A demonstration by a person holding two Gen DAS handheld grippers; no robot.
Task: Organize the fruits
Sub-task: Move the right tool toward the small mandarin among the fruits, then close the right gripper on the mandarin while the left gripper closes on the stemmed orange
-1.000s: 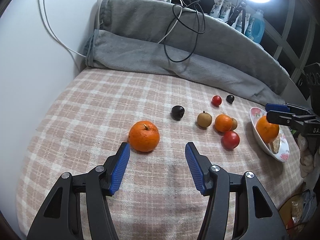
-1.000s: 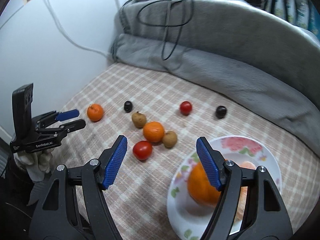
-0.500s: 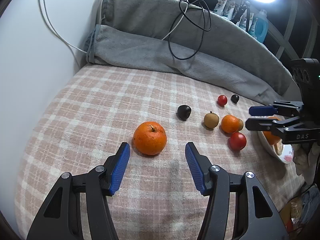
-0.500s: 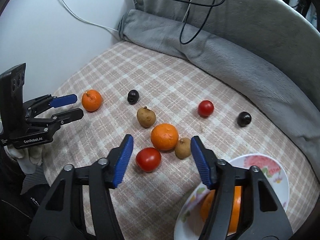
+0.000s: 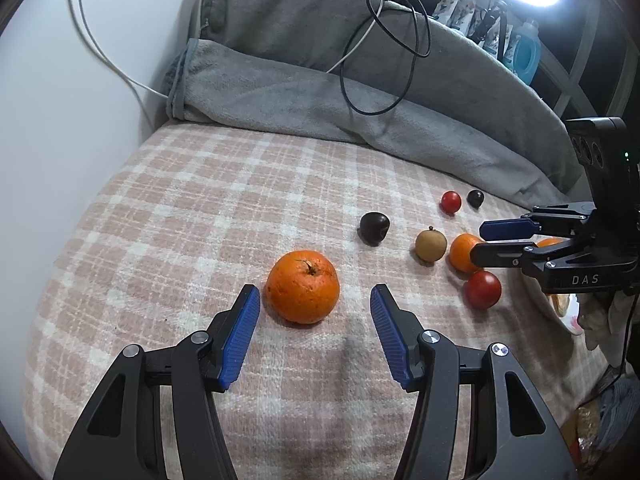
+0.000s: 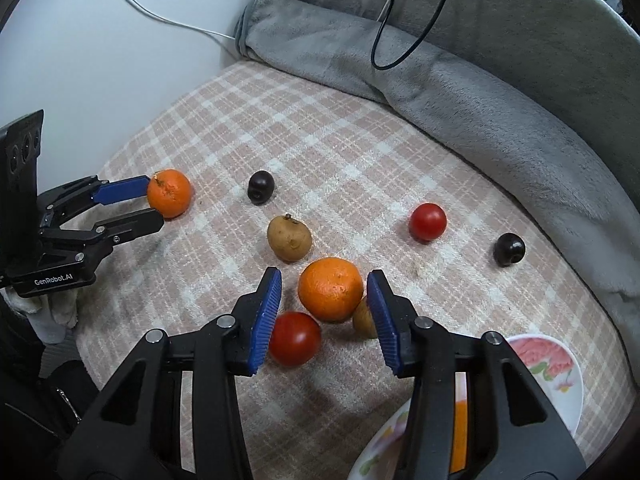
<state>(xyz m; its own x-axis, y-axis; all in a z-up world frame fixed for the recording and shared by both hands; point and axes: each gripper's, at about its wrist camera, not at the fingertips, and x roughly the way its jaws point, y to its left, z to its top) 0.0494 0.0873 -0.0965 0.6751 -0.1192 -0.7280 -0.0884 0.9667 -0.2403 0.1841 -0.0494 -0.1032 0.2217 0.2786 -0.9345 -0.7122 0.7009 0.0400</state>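
Right tongs (image 6: 324, 316): apart, narrower than a second ago; now down around middle orange (image 6: 330, 289), pads clear of peel.
Plate (image 6: 560, 364): near right, one orange already in.
Left tongs (image 5: 315, 334): apart, unchanged; near orange (image 5: 303, 286) just ahead.
Meaning: middle orange likely next for plate.
Far: tomato (image 6: 427, 221), dark plum (image 6: 509, 249) untouched.
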